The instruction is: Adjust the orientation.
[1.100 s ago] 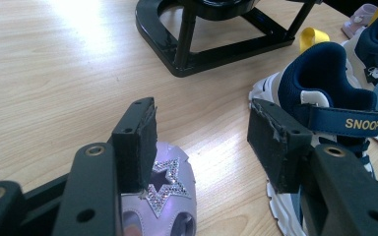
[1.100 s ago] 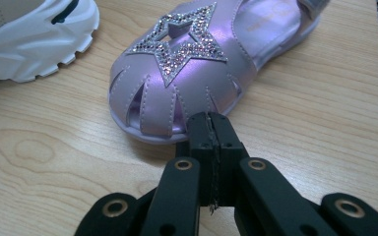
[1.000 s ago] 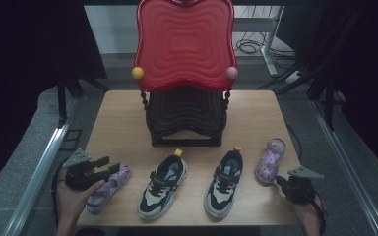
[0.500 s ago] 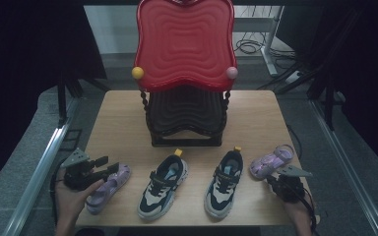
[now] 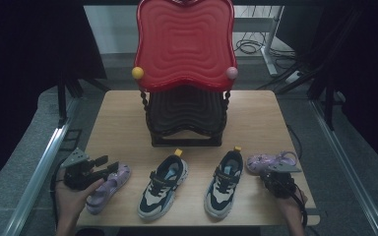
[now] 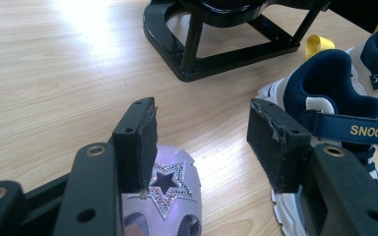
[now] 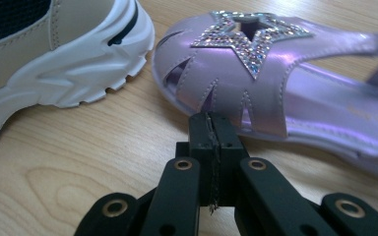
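Purple sandals are being lined up: the right gripper (image 7: 211, 128), jaws pressed shut and empty, nudges one sandal (image 5: 270, 161) lying sideways beside the right sneaker (image 5: 225, 183), while the left gripper (image 6: 202, 142) gapes wide over the other sandal (image 6: 165, 196), ready to pinch it next.

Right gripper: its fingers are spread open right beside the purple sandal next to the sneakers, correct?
Not quite. The right gripper does sit right beside the purple sandal, next to the sneaker, but its fingers are pressed shut together with nothing between them. The right gripper view shows this plainly.
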`<state>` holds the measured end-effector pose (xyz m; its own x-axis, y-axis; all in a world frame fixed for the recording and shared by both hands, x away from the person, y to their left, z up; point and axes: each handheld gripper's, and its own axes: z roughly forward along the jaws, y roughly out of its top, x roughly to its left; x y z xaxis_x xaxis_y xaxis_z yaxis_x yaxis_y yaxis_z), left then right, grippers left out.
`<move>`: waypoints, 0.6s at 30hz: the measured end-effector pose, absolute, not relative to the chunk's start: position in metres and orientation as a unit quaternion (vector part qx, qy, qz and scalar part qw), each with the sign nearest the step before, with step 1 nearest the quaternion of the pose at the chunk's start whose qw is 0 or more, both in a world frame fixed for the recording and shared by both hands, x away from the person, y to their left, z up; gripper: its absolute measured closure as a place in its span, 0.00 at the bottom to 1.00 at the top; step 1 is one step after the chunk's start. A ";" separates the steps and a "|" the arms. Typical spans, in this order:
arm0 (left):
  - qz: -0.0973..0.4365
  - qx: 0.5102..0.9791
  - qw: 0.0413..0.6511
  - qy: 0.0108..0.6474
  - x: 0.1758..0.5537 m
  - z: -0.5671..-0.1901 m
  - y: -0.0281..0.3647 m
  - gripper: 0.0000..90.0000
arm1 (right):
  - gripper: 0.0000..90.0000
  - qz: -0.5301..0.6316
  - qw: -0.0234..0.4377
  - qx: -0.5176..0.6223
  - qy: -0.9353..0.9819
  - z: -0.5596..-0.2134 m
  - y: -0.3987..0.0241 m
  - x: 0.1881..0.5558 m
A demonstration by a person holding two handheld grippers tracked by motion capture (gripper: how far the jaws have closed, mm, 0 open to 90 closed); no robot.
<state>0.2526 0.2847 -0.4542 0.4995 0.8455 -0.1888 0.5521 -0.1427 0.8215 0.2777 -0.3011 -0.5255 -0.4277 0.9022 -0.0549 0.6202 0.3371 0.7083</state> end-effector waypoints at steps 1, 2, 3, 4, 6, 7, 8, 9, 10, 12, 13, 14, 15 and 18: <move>0.163 0.738 0.453 0.474 0.253 -0.454 0.286 0.50 | 0.99 0.313 0.226 0.484 0.785 -0.526 -0.300 0.278; 0.163 0.738 0.453 0.474 0.253 -0.454 0.286 0.50 | 0.99 0.313 0.226 0.484 0.785 -0.526 -0.300 0.278; 0.163 0.737 0.453 0.475 0.253 -0.454 0.286 0.50 | 0.99 0.314 0.226 0.484 0.785 -0.526 -0.299 0.279; 0.162 0.737 0.452 0.476 0.253 -0.454 0.287 0.50 | 0.99 0.315 0.227 0.486 0.783 -0.525 -0.297 0.280; 0.162 0.736 0.452 0.476 0.253 -0.455 0.287 0.50 | 0.99 0.314 0.230 0.486 0.782 -0.526 -0.295 0.282; 0.162 0.737 0.452 0.476 0.253 -0.455 0.287 0.50 | 0.99 0.313 0.232 0.487 0.782 -0.526 -0.294 0.282; 0.162 0.737 0.452 0.476 0.253 -0.455 0.287 0.50 | 0.99 0.313 0.232 0.487 0.782 -0.526 -0.294 0.282; 0.161 0.737 0.452 0.476 0.253 -0.455 0.287 0.50 | 0.99 0.314 0.233 0.488 0.780 -0.526 -0.292 0.283; 0.161 0.737 0.452 0.476 0.253 -0.455 0.287 0.50 | 0.99 0.313 0.235 0.489 0.779 -0.527 -0.290 0.284; 0.160 0.738 0.452 0.475 0.254 -0.455 0.286 0.50 | 0.99 0.313 0.237 0.492 0.777 -0.527 -0.287 0.286; 0.160 0.738 0.452 0.475 0.254 -0.455 0.286 0.50 | 0.99 0.313 0.237 0.492 0.777 -0.527 -0.286 0.287; 0.160 0.738 0.452 0.475 0.254 -0.456 0.286 0.50 | 0.99 0.313 0.239 0.493 0.776 -0.527 -0.284 0.288; 0.159 0.738 0.452 0.475 0.254 -0.456 0.285 0.50 | 0.99 0.312 0.242 0.494 0.774 -0.527 -0.283 0.290; 0.159 0.739 0.451 0.475 0.254 -0.456 0.285 0.50 | 0.99 0.312 0.243 0.497 0.772 -0.528 -0.280 0.292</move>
<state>0.2541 0.2849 -0.4562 0.4994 0.8444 -0.1939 0.5583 -0.1425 0.8173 0.2918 -0.2804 -0.5276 -0.3880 0.9193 -0.0658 0.6157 0.3116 0.7238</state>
